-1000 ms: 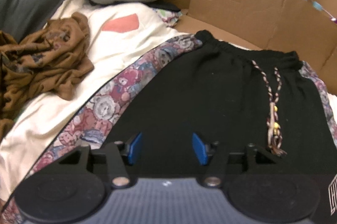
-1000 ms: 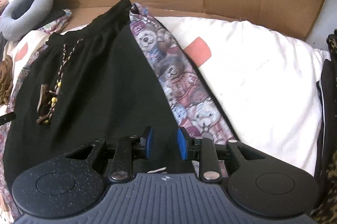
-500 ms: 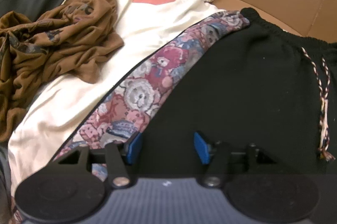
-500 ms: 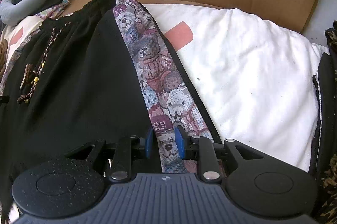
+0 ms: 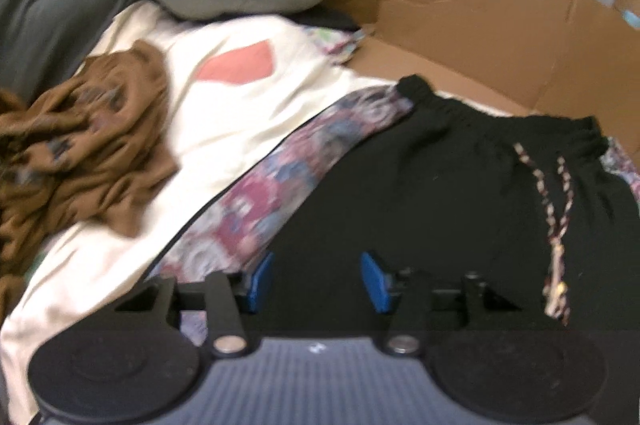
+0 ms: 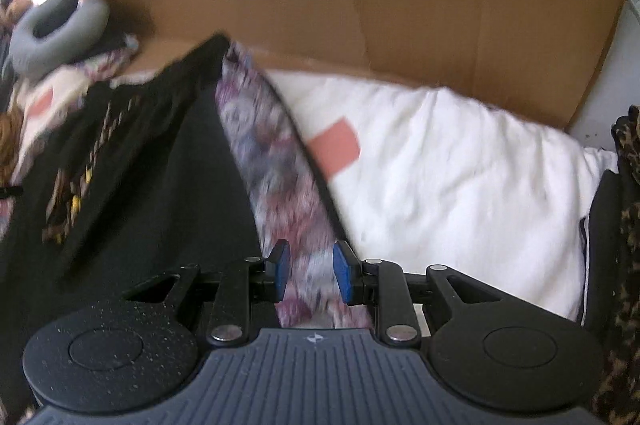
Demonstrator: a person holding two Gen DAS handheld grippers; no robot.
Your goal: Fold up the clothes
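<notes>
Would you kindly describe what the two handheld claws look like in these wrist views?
Both look alike. The left claw and the right claw each have two matte black fingers tipped with blue pads, hinged on black linkage bars with silver pivot screws. Behind them sits a ribbed grey-blue body with a small white mark, flanked by two round black discs. No cables, sleeves or hands show.

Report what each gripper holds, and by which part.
Nothing held. Left gripper and right gripper stand open over the black shorts, right over the patterned side stripe.
</notes>
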